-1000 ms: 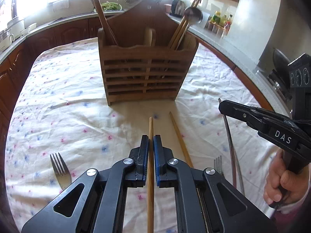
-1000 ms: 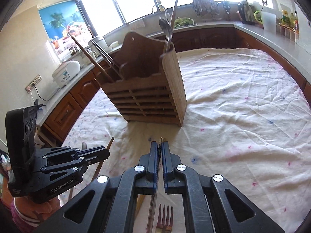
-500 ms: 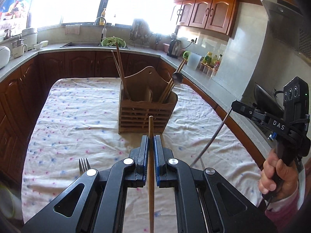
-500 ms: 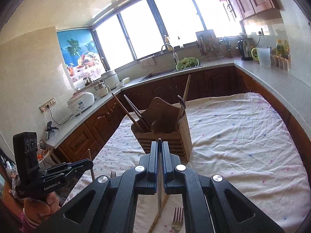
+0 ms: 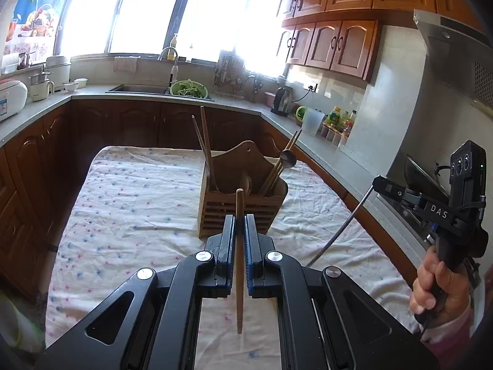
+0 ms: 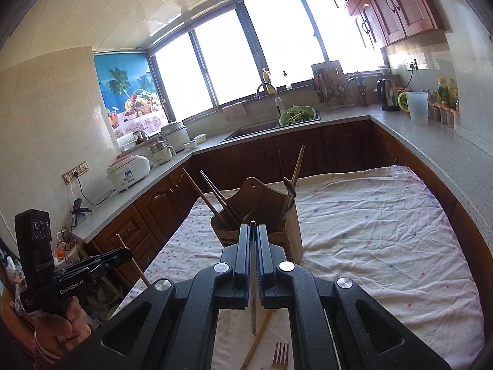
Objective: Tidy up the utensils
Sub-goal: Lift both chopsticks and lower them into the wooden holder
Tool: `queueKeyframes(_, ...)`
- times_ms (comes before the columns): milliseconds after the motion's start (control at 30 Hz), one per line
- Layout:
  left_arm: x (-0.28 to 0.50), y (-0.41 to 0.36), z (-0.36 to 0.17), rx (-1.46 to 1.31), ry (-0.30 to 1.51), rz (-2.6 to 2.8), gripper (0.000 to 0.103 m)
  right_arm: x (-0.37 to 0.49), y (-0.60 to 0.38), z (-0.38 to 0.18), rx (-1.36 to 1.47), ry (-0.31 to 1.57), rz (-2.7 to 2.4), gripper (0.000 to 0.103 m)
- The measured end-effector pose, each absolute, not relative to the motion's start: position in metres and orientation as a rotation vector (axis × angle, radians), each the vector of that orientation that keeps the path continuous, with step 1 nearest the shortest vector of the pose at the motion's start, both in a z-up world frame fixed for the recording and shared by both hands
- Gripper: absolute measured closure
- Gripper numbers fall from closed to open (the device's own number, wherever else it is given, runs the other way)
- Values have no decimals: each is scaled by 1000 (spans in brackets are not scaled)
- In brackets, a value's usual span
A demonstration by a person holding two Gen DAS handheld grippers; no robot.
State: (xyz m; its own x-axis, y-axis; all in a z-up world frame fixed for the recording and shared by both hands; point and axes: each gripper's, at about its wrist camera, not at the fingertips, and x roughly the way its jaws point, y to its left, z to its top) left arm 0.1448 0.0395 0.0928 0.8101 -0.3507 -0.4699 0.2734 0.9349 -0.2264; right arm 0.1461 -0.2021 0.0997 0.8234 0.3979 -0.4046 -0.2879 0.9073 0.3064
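Gleaming, probably metal chopstick (image 6: 253, 308), thin

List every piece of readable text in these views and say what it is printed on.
"DAS": on the side of the right claw, seen from the left wrist view.
"GenRobot.AI": on the side of the left claw, seen from the right wrist view.
Rice cooker sticker and seasoning bottles labels: too small to read.

Your left gripper (image 5: 239, 234) and right gripper (image 6: 253, 243) are matte black frames with blue-edged pads, silver screws and triangular cut-outs, lettered "GenRobot.AI" at lower left and "DAS" at right of frame, and your right hand (image 5: 431, 289) wears a pink cuff.
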Motion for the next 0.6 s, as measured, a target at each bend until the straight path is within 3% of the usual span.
queueKeyframes(600,168,46,133,-179,420,-307,98,165,-208,125,231,433,357,99)
